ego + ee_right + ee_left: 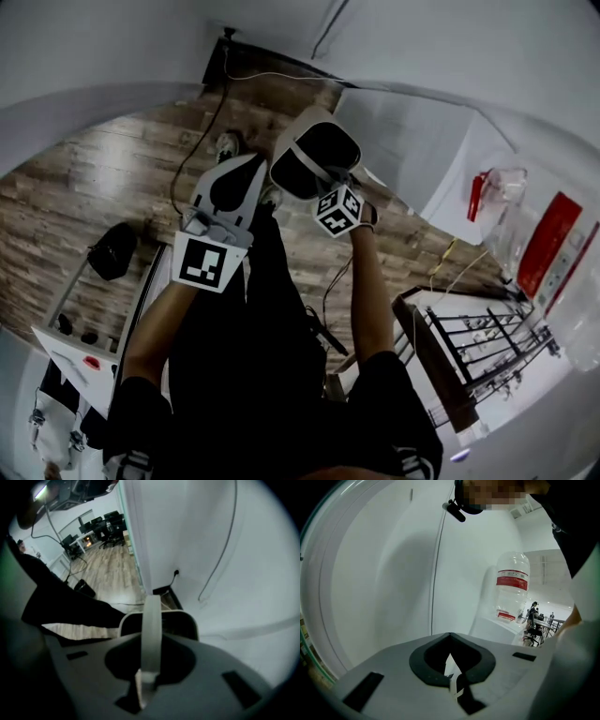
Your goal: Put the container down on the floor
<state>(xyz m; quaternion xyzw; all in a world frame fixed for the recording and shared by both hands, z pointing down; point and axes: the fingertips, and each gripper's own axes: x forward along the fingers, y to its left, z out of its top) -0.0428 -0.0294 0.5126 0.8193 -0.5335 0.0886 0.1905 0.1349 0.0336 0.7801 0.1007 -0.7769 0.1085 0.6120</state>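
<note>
Far left in the head view: black bag on the wood floor, white table below it at lower left. Next rightward, left forearm, bare, rising from the lower left toward centre and ending at the left gripper, left marker cube facing the camera. Pointed up and to the right, tip just beside the container's left rim; contact there impossible to judge. In the left gripper view, jaws drawn together at the tips with nothing between them, only white wall ahead and a large water bottle with a red label right of centre.

Upper centre of the head view: container, white with a dark inside, tilted with its mouth toward the camera, held up off the floor boards behind it. Up and left of the right marker cube, hard against the right gripper. In the right gripper view, white handle running straight down mid-frame into the jaws and pinched there, jaws nearly closed around that thin band; container rim and dark hollow just past the jaw tips, at centre frame.

Below the right cube: right forearm, bare, stretching down the frame to a black sleeve. Both arms extended forward and close together, dark clothing between them. Farther right, at lower right: dark rack.
</note>
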